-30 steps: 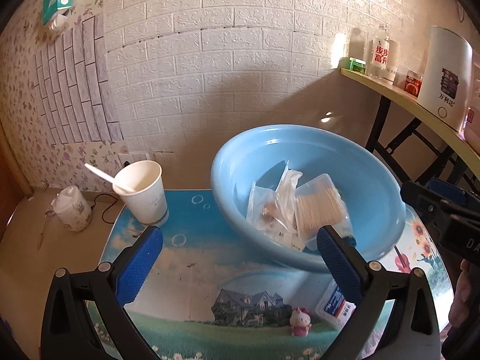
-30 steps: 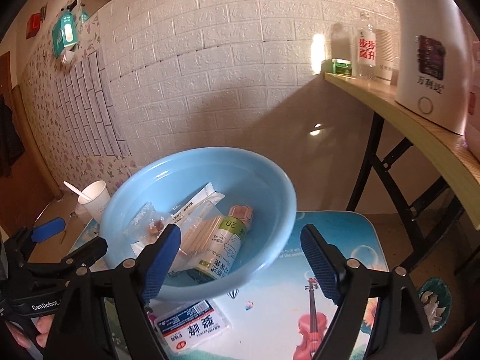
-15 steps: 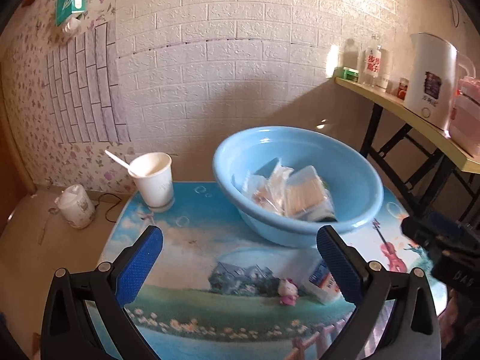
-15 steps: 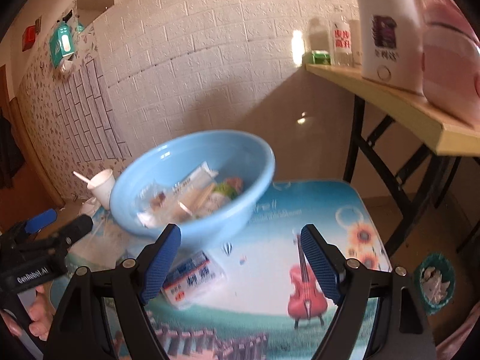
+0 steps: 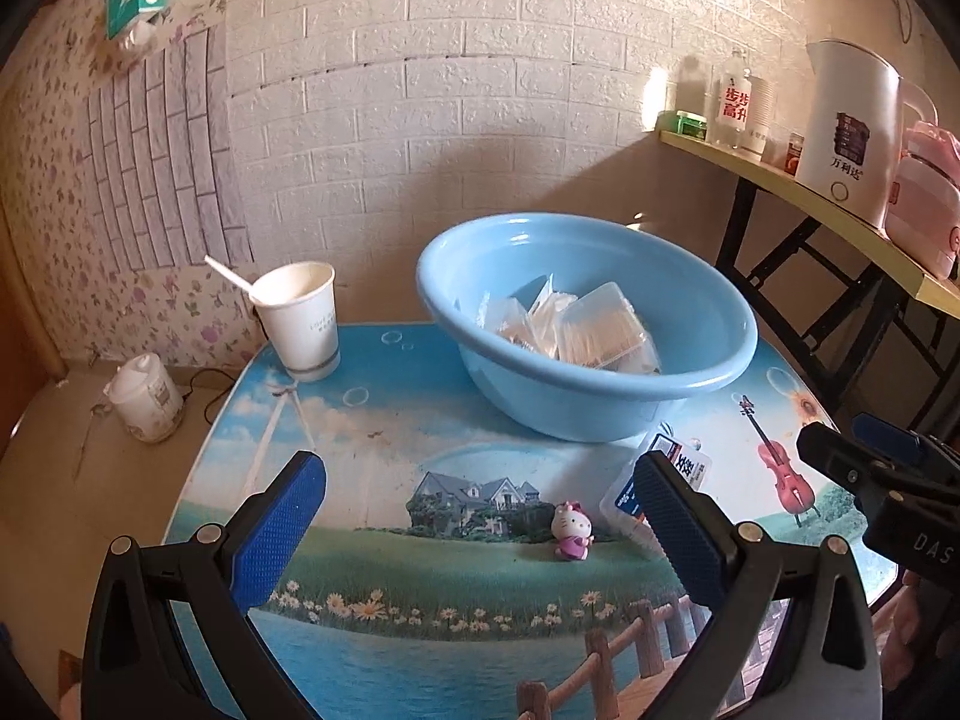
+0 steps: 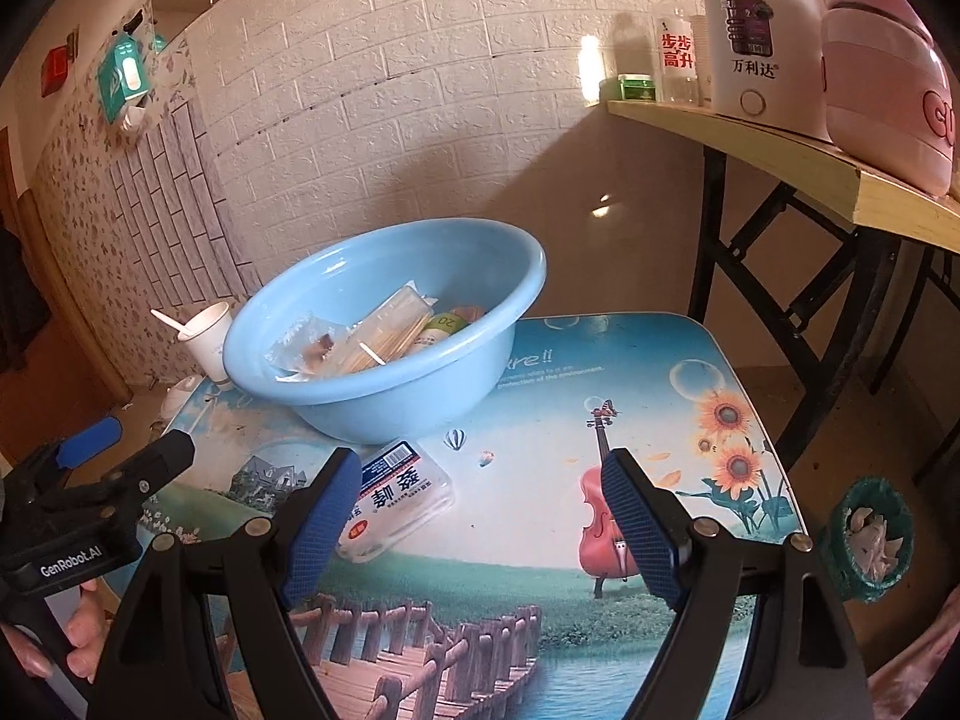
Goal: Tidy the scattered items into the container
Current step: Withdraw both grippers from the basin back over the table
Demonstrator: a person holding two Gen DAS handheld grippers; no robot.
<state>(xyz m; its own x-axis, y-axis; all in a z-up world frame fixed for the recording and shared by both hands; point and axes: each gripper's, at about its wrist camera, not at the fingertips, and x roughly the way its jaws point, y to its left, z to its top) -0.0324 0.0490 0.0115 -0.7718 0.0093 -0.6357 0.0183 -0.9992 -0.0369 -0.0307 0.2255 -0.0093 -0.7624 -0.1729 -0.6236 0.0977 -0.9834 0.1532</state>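
Both grippers have pulled back from the blue basin (image 5: pixel 600 384) since a second ago, so I now see more of the table (image 5: pixel 372 420); left wrist view: the left gripper (image 5: pixel 480 531) is spread wide and empty, the white tissue pack (image 5: pixel 678 468) with blue print lies flat just at its right finger, touching the basin's base. Right wrist view: my right gripper (image 6: pixel 480 525) is likewise wide and empty, the pack (image 6: pixel 396 498) beside its left finger, front of the basin (image 6: pixel 390 384).
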